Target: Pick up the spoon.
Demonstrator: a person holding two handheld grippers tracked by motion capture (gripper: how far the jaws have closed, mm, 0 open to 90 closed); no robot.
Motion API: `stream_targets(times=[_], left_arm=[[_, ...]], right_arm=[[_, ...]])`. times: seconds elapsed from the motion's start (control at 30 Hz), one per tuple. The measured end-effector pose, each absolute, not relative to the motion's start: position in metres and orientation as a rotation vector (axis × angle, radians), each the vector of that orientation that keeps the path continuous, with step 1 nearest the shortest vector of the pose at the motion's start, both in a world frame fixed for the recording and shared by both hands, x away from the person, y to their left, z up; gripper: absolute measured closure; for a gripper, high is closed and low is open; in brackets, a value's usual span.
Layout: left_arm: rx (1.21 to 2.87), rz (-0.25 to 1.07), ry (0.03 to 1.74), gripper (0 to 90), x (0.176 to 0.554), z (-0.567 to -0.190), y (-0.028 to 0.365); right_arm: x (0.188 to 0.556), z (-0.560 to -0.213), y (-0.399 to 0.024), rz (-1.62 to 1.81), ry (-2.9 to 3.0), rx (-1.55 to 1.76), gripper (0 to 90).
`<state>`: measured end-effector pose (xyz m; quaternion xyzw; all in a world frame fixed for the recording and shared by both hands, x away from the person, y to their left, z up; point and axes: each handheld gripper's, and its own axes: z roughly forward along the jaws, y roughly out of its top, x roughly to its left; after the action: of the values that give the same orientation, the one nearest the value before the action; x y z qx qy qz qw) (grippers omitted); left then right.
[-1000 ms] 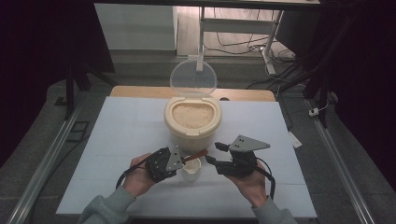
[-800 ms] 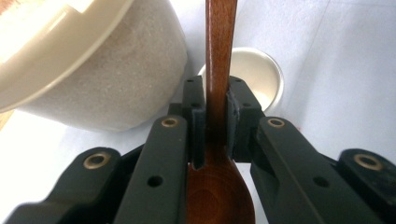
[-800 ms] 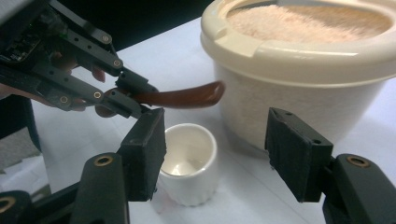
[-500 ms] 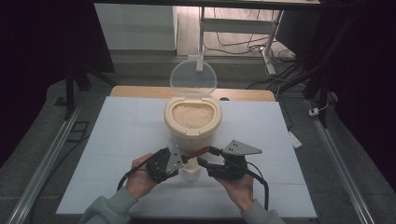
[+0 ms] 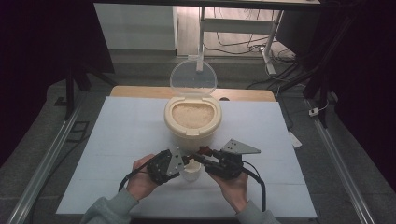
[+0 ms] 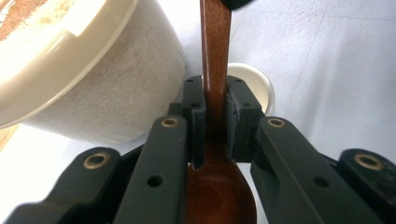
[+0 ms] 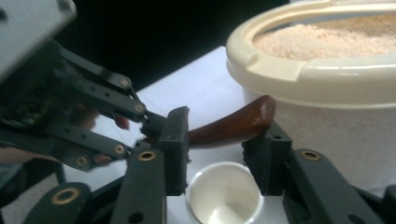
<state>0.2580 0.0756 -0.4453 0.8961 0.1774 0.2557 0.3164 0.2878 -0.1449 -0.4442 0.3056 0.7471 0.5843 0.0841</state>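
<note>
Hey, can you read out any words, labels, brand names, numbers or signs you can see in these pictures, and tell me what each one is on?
There is no readable text.
Cream plastic rice container: no label or print.
Clear hinged lid: bare.
Brown wooden spoon: no marking.
Small white cup: plain.
Black left gripper and right gripper: brass rivets, no lettering.
White table top: nothing written.
</note>
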Motion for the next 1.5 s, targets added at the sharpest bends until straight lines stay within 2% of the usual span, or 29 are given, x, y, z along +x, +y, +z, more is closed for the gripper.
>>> stream_targets(times=[0.37, 0.47, 0.67, 0.83, 1.03, 1.27, 1.5], left_arm=[[2.359, 0.696, 0.462, 79.2, 0.257, -0.445, 0.078], [2.354, 0.701, 0.468, 79.0, 0.258, -0.445, 0.08], [2.345, 0.693, 0.468, 78.4, 0.258, -0.445, 0.081], [2.296, 0.662, 0.505, 60.0, 0.259, -0.444, 0.088], [2.195, 0.563, 0.606, 39.6, 0.258, -0.445, 0.111], [2.114, 0.495, 0.716, 31.3, 0.253, -0.456, 0.145], [2.068, 0.464, 0.884, 28.6, 0.25, -0.482, 0.185]], right_arm=[[0.289, -0.443, -0.142, 1.871, 2.212, 0.875, 74.9], [0.288, -0.442, -0.141, 1.926, 2.219, 0.844, 80.6], [0.288, -0.442, -0.14, 1.949, 2.218, 0.819, 82.2], [0.288, -0.44, -0.143, 1.982, 2.19, 0.805, 82.5], [0.289, -0.437, -0.149, 2.014, 2.166, 0.798, 82.5], [0.291, -0.433, -0.159, 2.033, 2.124, 0.803, 82.5], [0.292, -0.425, -0.173, 2.065, 2.077, 0.794, 82.5]])
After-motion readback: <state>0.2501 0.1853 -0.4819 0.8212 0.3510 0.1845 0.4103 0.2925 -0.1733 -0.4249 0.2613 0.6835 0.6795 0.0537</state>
